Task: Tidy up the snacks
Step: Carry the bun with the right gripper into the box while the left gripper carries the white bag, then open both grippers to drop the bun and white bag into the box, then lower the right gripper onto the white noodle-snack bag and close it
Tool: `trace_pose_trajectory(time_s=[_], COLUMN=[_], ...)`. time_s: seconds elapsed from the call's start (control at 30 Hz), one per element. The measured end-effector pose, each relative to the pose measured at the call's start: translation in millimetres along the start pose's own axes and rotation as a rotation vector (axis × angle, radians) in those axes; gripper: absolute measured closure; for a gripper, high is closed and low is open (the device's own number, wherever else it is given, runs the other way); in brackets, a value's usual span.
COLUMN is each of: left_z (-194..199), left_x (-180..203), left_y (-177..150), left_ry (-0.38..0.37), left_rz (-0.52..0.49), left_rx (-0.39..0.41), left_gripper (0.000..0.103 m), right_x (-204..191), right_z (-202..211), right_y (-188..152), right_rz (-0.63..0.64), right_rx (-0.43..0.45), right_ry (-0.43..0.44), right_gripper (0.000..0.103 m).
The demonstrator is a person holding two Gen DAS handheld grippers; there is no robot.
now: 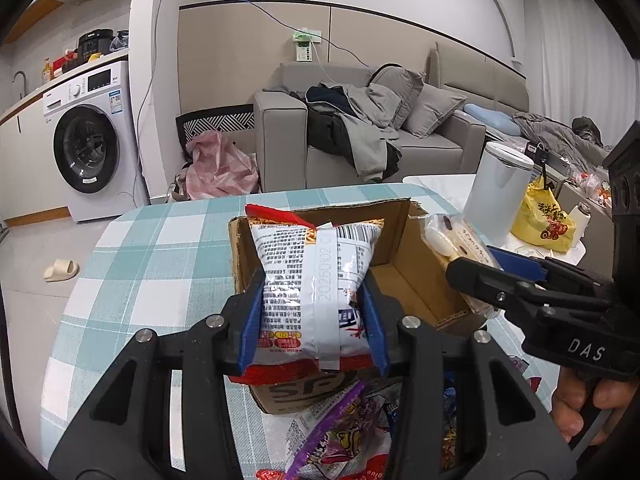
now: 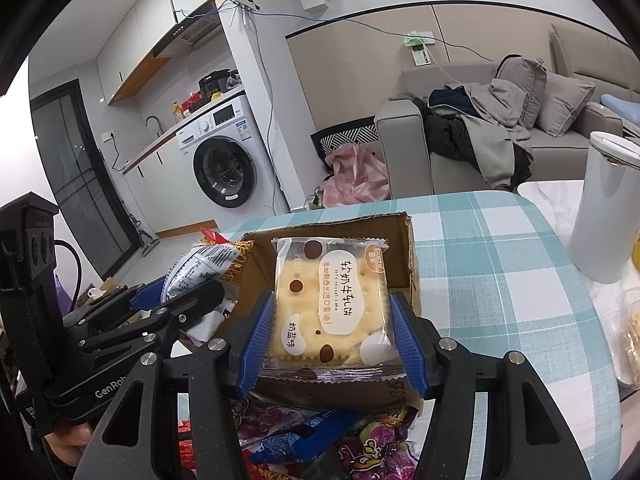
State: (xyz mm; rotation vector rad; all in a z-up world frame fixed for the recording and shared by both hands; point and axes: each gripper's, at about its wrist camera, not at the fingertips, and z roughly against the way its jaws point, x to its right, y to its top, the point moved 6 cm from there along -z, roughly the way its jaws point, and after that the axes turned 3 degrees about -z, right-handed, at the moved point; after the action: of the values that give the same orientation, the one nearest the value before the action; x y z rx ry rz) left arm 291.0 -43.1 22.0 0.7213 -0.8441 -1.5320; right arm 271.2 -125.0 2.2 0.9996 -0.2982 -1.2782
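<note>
Left-wrist view: one open box (image 1: 404,280) stands on the checked cloth (image 1: 132,264), and two grippers hang over it, each clamped on one snack. The left gripper (image 1: 314,320) pinches a white-and-red noodle bag (image 1: 316,276) between its blue pads (image 1: 252,328); the bag stands up out of the jaws, above the box's left half. To the right, the right gripper (image 1: 480,276) reaches in over the box's right wall with a clear-wrapped cracker pack (image 1: 452,240) at its tip. A hand (image 1: 588,404) grips its handle at the lower right.

Right-wrist view: the cracker pack (image 2: 332,304) sits flat between the two blue pads (image 2: 406,344), held by its side edges, jaws at middling width. It hangs above the box (image 2: 404,248), over the near wall. The left gripper (image 2: 192,300) enters from the left with the noodle bag (image 2: 204,264) above the box's left wall.

Loose snacks lie in a heap on the cloth just before the box: at least one purple pack (image 2: 380,444), one blue pack (image 2: 296,436) and some red ones (image 2: 188,452); the arms hide the rest, so no full count is possible. One white bin (image 2: 604,208) stands to the right, off the cloth.
</note>
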Motion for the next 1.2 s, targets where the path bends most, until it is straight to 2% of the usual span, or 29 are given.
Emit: trace_pose_trajectory(time_s=[0.43, 0.5, 0.57, 0.63, 0.7, 0.77, 0.8, 1.0, 1.2], left_z=[-14, -12, -7, 3, 14, 24, 30, 63, 97], left_x=[3, 1, -2, -3, -3, -2, -3, -13, -31], left_y=[0, -1, -1, -1, -3, -6, -9, -35, -69], left_ry=[-0.018, -0.021, -0.02, -0.025, -0.033, -0.023, -0.014, 0.018, 0.033], left_rz=[-0.016, -0.009, 0.002, 0.001, -0.01, -0.02, -0.022, -0.028, 0.009], left_rx=[-0.036, -0.037, -0.024, -0.003, 0.006, 0.002, 0.008, -0.019, -0.031], left_gripper=[0.059, 0.05, 0.024, 0.019, 0.016, 0.002, 0.0, 0.0, 0.0], right_x=[1, 1, 3, 4, 7, 8, 8, 7, 5], right_z=[8, 13, 19, 26, 34, 41, 44, 67, 85], right_y=[2, 0, -3, -6, -10, -14, -16, -37, -62], right_rz=[0.014, 0.026, 0.036, 0.041, 0.039, 0.037, 0.038, 0.085, 0.118], right_rx=[0.006, 0.001, 0.002, 0.007, 0.012, 0.005, 0.001, -0.02, -0.044], right_ry=[-0.007, -0.013, -0.027, -0.033, -0.046, -0.05, -0.052, -0.096, -0.131], right_gripper=[0.044, 0.034, 0.024, 0.017, 0.005, 0.001, 0.0, 0.0, 0.0])
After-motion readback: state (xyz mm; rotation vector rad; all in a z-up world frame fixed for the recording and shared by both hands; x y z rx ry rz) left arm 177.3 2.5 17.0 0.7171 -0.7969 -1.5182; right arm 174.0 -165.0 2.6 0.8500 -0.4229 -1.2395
